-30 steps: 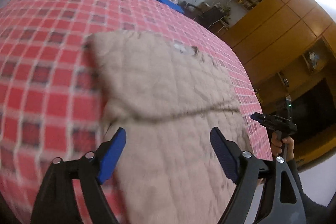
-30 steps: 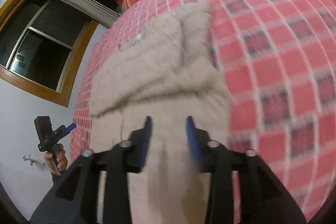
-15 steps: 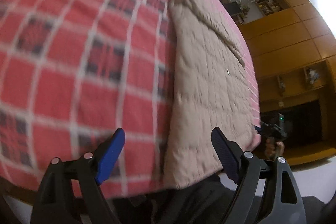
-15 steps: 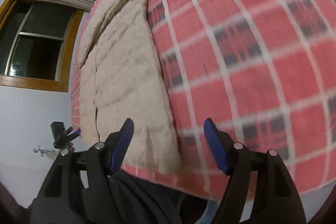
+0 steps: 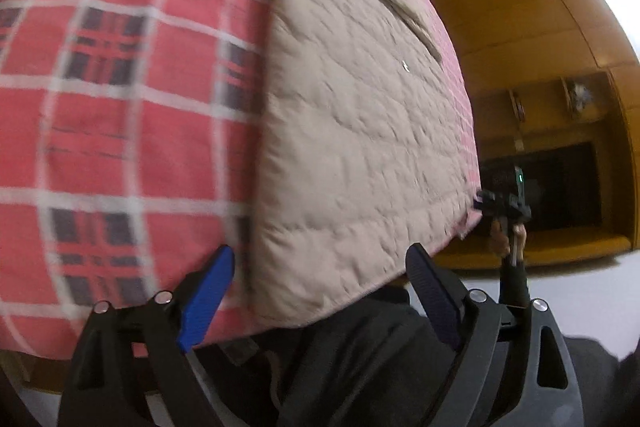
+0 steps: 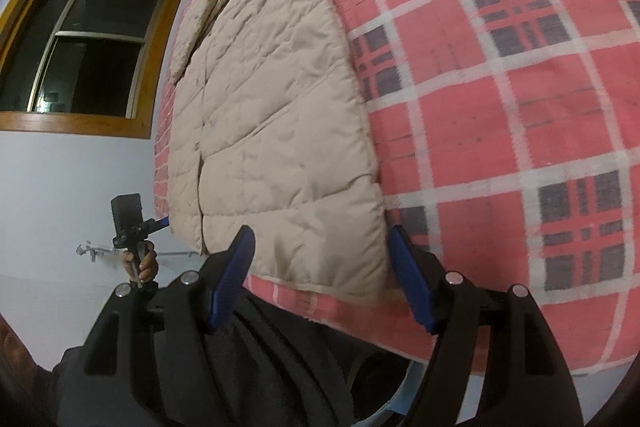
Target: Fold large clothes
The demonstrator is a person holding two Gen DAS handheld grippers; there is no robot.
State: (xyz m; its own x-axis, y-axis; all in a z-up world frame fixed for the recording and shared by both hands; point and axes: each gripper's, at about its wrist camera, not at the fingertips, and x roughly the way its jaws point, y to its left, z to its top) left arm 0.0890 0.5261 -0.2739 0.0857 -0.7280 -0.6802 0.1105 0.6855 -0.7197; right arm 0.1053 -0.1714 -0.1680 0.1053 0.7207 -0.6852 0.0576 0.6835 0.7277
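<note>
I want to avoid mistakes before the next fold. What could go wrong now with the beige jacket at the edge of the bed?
1. The beige quilted jacket lies with its hem at the edge of the bed; a pull toward the person could drag it off.
2. Both the left gripper and the right gripper are open at the two hem corners; uneven grasps may give a crooked fold.
3. The fingers might also pinch the checked bedcover.
</note>
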